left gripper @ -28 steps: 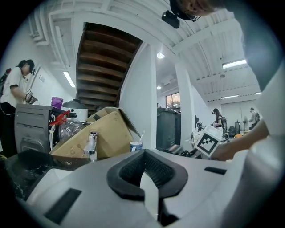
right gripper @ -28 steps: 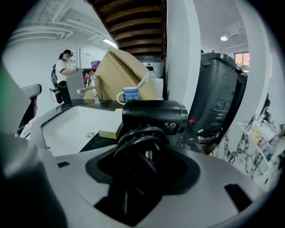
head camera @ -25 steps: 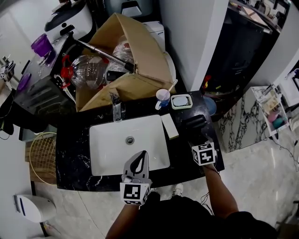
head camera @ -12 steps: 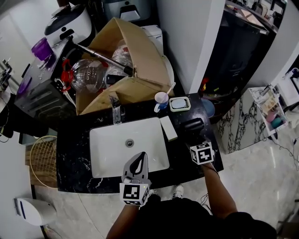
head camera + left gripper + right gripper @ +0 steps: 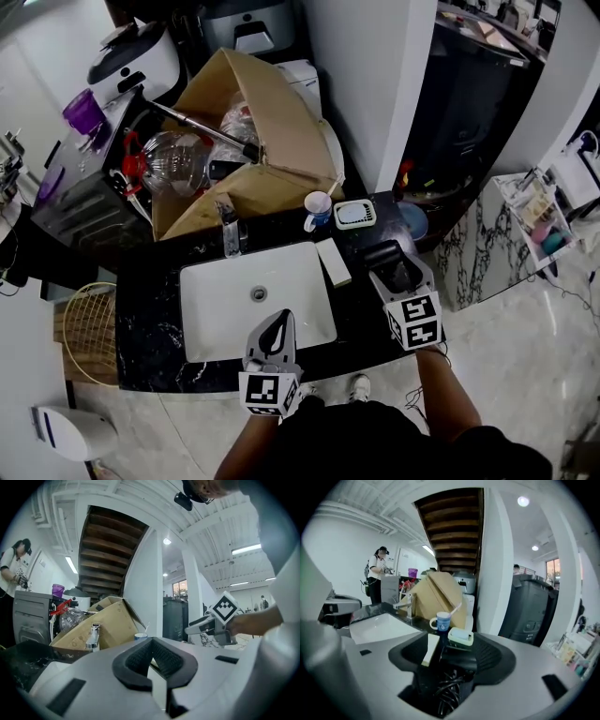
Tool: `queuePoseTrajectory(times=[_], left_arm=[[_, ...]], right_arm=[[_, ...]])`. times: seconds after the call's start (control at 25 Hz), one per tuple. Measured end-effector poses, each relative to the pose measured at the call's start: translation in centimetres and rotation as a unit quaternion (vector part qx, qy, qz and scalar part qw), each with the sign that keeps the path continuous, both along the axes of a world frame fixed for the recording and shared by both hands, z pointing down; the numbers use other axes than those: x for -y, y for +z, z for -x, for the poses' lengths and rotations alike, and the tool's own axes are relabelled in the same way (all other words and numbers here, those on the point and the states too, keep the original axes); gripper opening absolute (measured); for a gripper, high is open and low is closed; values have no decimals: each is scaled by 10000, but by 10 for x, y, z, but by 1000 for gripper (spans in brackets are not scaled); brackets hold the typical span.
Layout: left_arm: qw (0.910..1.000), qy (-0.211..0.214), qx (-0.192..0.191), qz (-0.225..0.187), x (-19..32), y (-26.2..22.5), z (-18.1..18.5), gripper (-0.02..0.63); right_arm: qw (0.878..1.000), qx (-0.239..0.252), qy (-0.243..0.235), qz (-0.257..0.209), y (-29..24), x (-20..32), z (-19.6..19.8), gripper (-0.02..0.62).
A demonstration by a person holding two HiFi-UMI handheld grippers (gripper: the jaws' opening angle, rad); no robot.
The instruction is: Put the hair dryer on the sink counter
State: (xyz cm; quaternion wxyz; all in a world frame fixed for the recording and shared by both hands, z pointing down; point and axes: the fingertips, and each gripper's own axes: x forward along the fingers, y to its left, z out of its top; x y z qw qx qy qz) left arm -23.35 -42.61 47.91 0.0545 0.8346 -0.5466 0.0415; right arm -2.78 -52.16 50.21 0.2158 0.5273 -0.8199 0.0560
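Hair dryer (image 5: pixel 380 251): we see it lying on the black sink counter (image 5: pixel 150 309), right of the basin (image 5: pixel 225 300).
Right gripper (image 5: pixel 397 274): jaws have just been opening and stand wide apart above the dryer, clear of it.
Left gripper (image 5: pixel 277 319): jaws together, empty, at the basin's near edge.

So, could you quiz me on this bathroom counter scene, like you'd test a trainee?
1. True or false: the hair dryer lies inside the sink.
2. Beside the mug stands: A a candle, B a soap dish, C a towel.
3. Which gripper is above the hair dryer?
Key: 1 false, it lies on the counter, right of the sink. 2 B. 3 the right gripper; its jaws have just been opening and stand apart, not gripping it.
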Motion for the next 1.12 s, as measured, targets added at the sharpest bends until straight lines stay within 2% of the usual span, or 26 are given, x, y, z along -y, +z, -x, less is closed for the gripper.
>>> queuePoseTrajectory(times=[0.2, 0.44, 0.76, 1.04, 1.12], left_arm=[[9998, -93, -14, -150, 4, -14, 0, -5], [9996, -144, -15, -225, 8, -20, 0, -5], [9996, -126, -1, -265, 7, -26, -7, -5], [9994, -48, -23, -330, 7, -30, -14, -5], [9994, -9, -56, -344, 7, -31, -16, -5]], right_arm=[[9963, 212, -174, -811, -60, -14, 8, 287], [9898, 381, -307, -1337, -93, -38, 11, 243], [9859, 555, -153, -1571, -101, -60, 2, 137], [9813, 567, -126, -1835, -109, -72, 2, 4], [9800, 532, -176, -1908, -111, -75, 6, -2]])
